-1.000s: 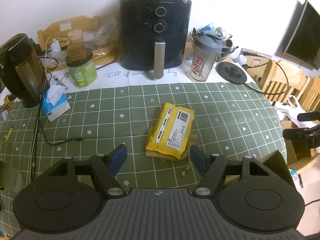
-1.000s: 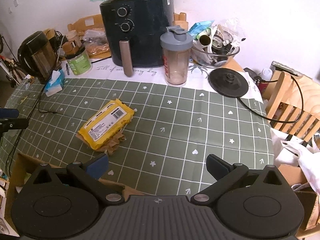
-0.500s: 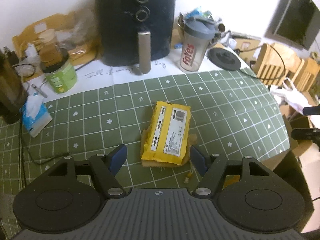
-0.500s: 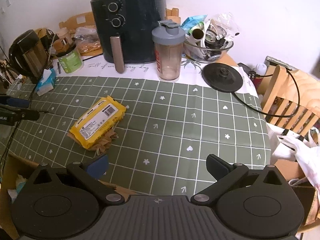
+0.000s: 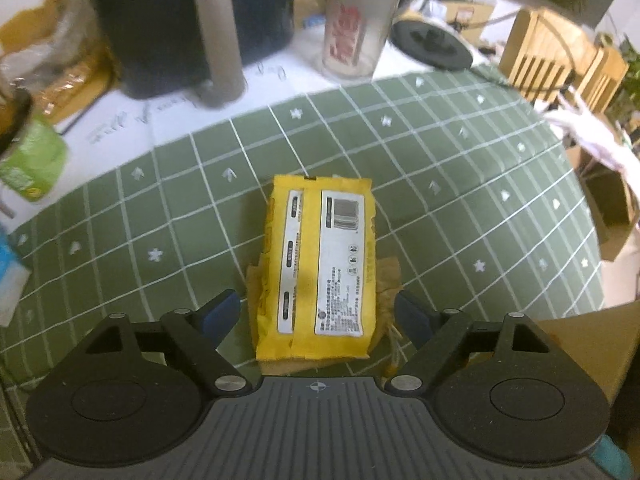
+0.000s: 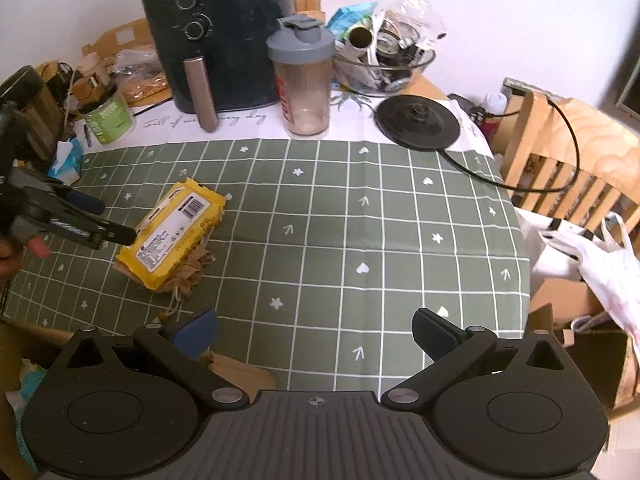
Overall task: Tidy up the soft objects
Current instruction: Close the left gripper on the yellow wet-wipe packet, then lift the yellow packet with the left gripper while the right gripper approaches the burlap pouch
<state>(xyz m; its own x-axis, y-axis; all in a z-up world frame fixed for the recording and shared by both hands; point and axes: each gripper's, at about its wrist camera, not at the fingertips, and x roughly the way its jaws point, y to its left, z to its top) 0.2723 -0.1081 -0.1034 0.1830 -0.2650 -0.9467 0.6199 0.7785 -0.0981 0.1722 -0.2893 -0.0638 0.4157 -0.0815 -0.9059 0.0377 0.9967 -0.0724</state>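
Note:
A yellow soft wipes pack lies label up on a brown drawstring cloth pouch on the green checked tablecloth. My left gripper is open, its fingertips either side of the pack's near end, not touching it. In the right wrist view the pack and pouch lie at the left, with the left gripper reaching in beside them. My right gripper is open and empty over the cloth near the table's front edge.
A black air fryer, a shaker bottle, a green jar, a kettle base and a cluttered glass bowl stand along the back. A wooden chair and white bag are right. Cardboard boxes sit below the table edge.
My left gripper has moved forward and down onto the pack, which now lies between its open fingers. The right gripper has shifted slightly; its jaws stay open.

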